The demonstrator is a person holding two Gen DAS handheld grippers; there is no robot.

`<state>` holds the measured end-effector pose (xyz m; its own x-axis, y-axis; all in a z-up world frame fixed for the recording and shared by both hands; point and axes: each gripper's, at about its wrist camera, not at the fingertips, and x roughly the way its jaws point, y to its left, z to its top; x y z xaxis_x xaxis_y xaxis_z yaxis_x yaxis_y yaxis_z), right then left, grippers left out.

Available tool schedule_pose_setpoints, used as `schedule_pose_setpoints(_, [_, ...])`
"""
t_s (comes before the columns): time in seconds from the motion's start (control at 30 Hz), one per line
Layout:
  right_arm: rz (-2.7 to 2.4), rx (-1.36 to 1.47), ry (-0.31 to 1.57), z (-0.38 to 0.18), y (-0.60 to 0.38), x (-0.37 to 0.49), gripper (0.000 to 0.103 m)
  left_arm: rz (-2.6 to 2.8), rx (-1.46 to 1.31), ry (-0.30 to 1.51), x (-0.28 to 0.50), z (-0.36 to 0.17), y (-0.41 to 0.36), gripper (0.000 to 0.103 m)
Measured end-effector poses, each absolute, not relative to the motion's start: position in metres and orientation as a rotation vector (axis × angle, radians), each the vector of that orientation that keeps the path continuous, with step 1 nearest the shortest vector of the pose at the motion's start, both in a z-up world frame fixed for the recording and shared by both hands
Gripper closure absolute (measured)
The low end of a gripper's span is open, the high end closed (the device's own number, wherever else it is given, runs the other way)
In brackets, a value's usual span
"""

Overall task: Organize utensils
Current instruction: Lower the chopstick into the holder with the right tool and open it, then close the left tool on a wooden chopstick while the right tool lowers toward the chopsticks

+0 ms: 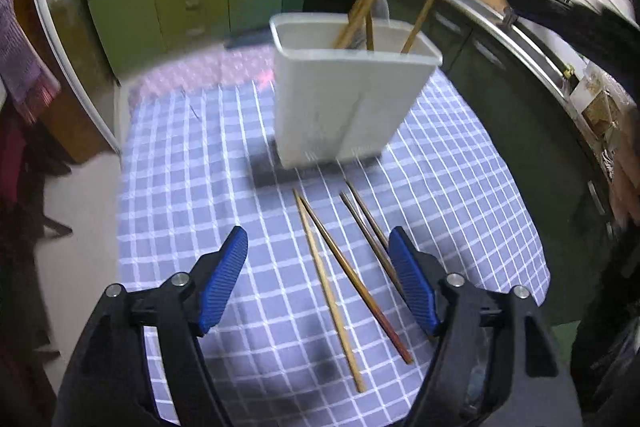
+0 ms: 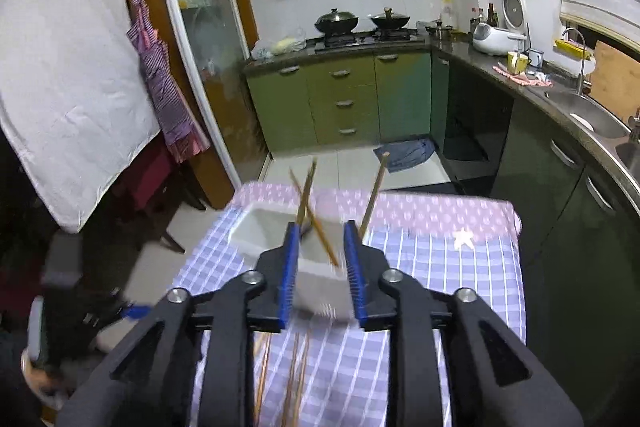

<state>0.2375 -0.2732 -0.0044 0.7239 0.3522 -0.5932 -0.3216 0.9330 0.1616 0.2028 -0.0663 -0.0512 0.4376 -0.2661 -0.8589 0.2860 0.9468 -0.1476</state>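
Observation:
A white plastic container (image 1: 352,107) stands on the blue checked tablecloth (image 1: 192,167), with several wooden chopsticks (image 1: 362,11) leaning upright in it. In front of it several more chopsticks (image 1: 328,291) lie loose on the cloth. My left gripper (image 1: 317,233) hangs open just above them, two of them between its blue fingers and two under the right finger. My right gripper (image 2: 322,227) is over the container (image 2: 256,227), its jaws a little apart. A blurred chopstick (image 2: 318,233) slants through the gap down into the container, and the pads do not press on it.
The table's left edge drops to a pale floor (image 1: 84,211). Green kitchen cabinets (image 2: 344,99) stand behind, and a dark counter with a sink (image 2: 588,111) runs along the right. A pink cloth strip (image 2: 420,207) covers the far table edge.

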Motion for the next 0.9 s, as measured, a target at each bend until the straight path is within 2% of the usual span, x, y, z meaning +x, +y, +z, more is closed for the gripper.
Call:
schedule_pose_setpoints(0.27, [0.321, 0.032, 0.906, -0.106, -0.302, 0.203, 0.077, -0.293, 0.041, 1.239, 0.213, -0.104, -0.09, 0.035])
schedule_pose_setpoints(0.33, [0.315, 0.034, 0.961, -0.128, -0.309, 0.203, 0.077, -0.276, 0.045, 1.276, 0.213, -0.116, -0.093, 0.038])
schedule_pose_setpoints(0.4, [0.315, 0.031, 0.994, -0.141, -0.312, 0.205, 0.077, -0.248, 0.056, 1.308, 0.215, -0.126, -0.096, 0.049])
schedule_pose_setpoints(0.63, [0.339, 0.031, 1.031, -0.158, -0.315, 0.202, 0.077, -0.191, 0.091, 1.365, 0.224, -0.15, -0.105, 0.062])
schedule_pose_setpoints(0.7, [0.342, 0.033, 1.04, -0.158, -0.312, 0.205, 0.077, -0.177, 0.1, 1.374, 0.227, -0.155, -0.107, 0.072])
schedule_pose_setpoints(0.83, [0.347, 0.042, 1.053, -0.163, -0.313, 0.208, 0.076, -0.162, 0.099, 1.405, 0.23, -0.165, -0.111, 0.083])
schedule_pose_setpoints(0.9, [0.348, 0.046, 1.054, -0.163, -0.314, 0.208, 0.076, -0.154, 0.098, 1.409, 0.231, -0.167, -0.113, 0.084])
